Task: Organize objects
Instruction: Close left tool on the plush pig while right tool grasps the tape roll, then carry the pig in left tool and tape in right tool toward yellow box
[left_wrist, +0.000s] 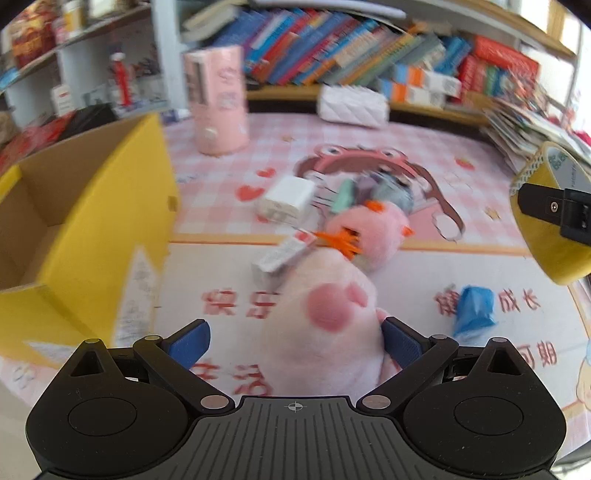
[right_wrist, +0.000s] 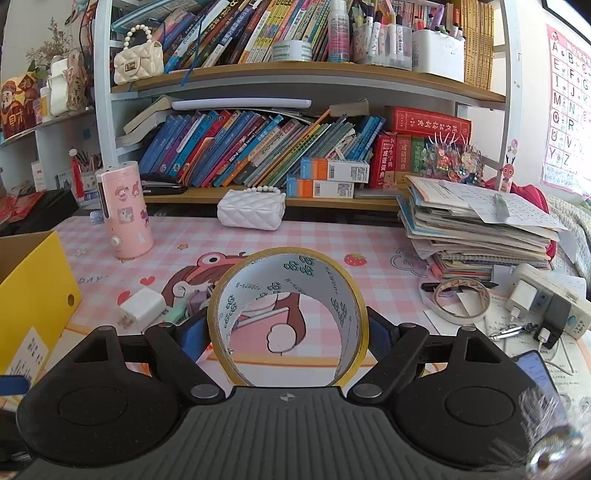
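To the left of the left gripper (left_wrist: 295, 343) a yellow cardboard box (left_wrist: 110, 206) stands open-topped, presumably kept there to receive the clutter. The left fingers are spread wide around a pink plush toy (left_wrist: 325, 325); the right pad (left_wrist: 402, 345) appears to touch it, the left pad stands apart, so no grip is judged made. Beyond the fingertips a white charger (left_wrist: 286, 199) and small items are heaped. The right gripper (right_wrist: 288, 332) is closed across a roll of yellow tape (right_wrist: 288, 314), pinched at its outer sides so the ring stays upright. Open mat is left ahead; a paper stack (right_wrist: 476, 229) crowds the right.
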